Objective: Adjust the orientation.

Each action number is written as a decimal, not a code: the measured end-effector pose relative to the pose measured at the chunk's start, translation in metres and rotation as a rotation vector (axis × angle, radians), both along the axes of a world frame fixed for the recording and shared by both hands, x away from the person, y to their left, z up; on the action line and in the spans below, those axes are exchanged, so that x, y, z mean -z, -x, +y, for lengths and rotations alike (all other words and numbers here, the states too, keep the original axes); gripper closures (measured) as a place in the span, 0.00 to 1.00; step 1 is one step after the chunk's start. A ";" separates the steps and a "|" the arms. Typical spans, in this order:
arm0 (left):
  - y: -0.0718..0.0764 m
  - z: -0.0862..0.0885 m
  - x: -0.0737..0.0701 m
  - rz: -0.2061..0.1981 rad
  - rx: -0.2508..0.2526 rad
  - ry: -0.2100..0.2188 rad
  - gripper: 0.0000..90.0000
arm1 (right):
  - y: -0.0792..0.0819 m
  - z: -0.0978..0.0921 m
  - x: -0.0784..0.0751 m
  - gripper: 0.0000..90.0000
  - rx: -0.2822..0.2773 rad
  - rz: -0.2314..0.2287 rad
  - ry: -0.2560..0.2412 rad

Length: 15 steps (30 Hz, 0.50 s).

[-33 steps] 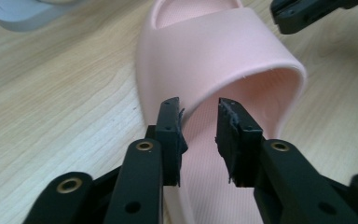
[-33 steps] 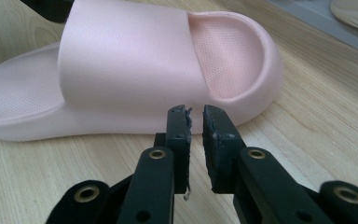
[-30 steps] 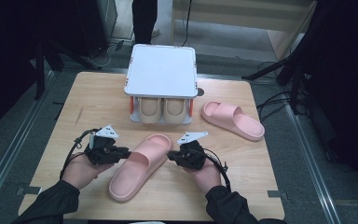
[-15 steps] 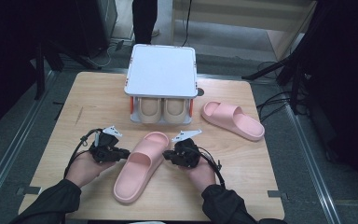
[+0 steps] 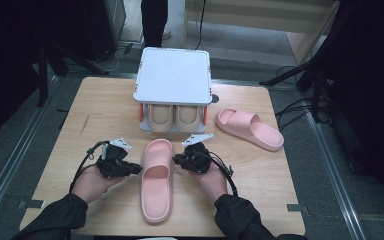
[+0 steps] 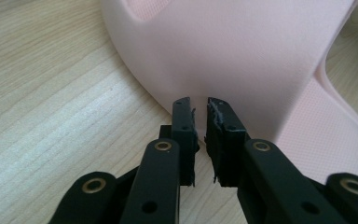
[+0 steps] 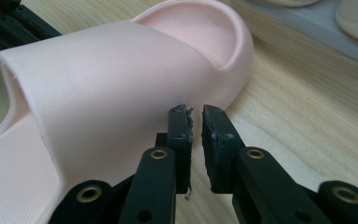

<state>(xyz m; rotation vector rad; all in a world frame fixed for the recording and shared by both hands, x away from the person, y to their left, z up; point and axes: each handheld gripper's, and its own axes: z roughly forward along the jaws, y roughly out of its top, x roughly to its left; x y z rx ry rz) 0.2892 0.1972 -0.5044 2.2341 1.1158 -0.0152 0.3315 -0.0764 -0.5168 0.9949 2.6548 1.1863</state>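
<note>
A pink slipper [image 5: 157, 180] lies at the front middle of the wooden table [image 5: 80, 115], toe toward the far side. My left gripper [image 5: 136, 169] is shut, and its tips touch the left side of the slipper's strap [image 6: 223, 46]. My right gripper [image 5: 176, 160] is shut too, with its tips against the strap's right side [image 7: 98, 79]. In the left gripper view the jaws of the left gripper [image 6: 199, 105] stand nearly together with nothing between them. The right gripper [image 7: 195, 112] looks the same in its own view. A second pink slipper [image 5: 250, 129] lies at the right, apart from both.
A white two-level rack [image 5: 172, 75] stands at the back middle, with a pair of beige slippers [image 5: 172, 117] on its lower shelf. Bare table lies left of the rack and at the front right. Dark stands and cables flank the table.
The near pink slipper has swung from a slant to almost straight, toe toward the rack. Both grippers stayed at its sides and shifted slightly rightward with it.
</note>
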 end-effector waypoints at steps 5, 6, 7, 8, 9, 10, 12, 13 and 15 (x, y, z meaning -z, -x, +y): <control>-0.003 0.014 -0.006 -0.022 -0.050 0.030 0.79 | -0.001 -0.005 -0.002 0.85 0.005 -0.015 0.000; -0.003 0.017 -0.007 -0.022 -0.056 0.045 0.75 | -0.001 -0.007 -0.004 0.83 0.005 -0.017 -0.008; -0.003 0.019 -0.007 -0.022 -0.061 0.055 0.71 | -0.002 -0.010 -0.006 0.80 0.005 -0.013 -0.025; -0.003 0.021 -0.008 -0.027 -0.065 0.061 0.68 | -0.002 -0.013 -0.007 0.78 0.004 -0.010 -0.036; -0.003 0.022 -0.009 -0.035 -0.071 0.059 0.66 | -0.002 -0.015 -0.009 0.77 0.003 -0.010 -0.045; -0.003 0.024 -0.010 -0.044 -0.079 0.063 0.63 | -0.002 -0.017 -0.010 0.76 0.000 -0.011 -0.053; -0.004 0.027 -0.012 -0.047 -0.091 0.083 0.59 | -0.001 -0.021 -0.013 0.74 -0.005 -0.016 -0.063; -0.005 0.029 -0.012 -0.049 -0.094 0.086 0.58 | 0.000 -0.023 -0.015 0.73 -0.009 -0.021 -0.067; -0.006 0.032 -0.012 -0.048 -0.097 0.084 0.55 | 0.001 -0.027 -0.018 0.72 -0.022 -0.034 -0.078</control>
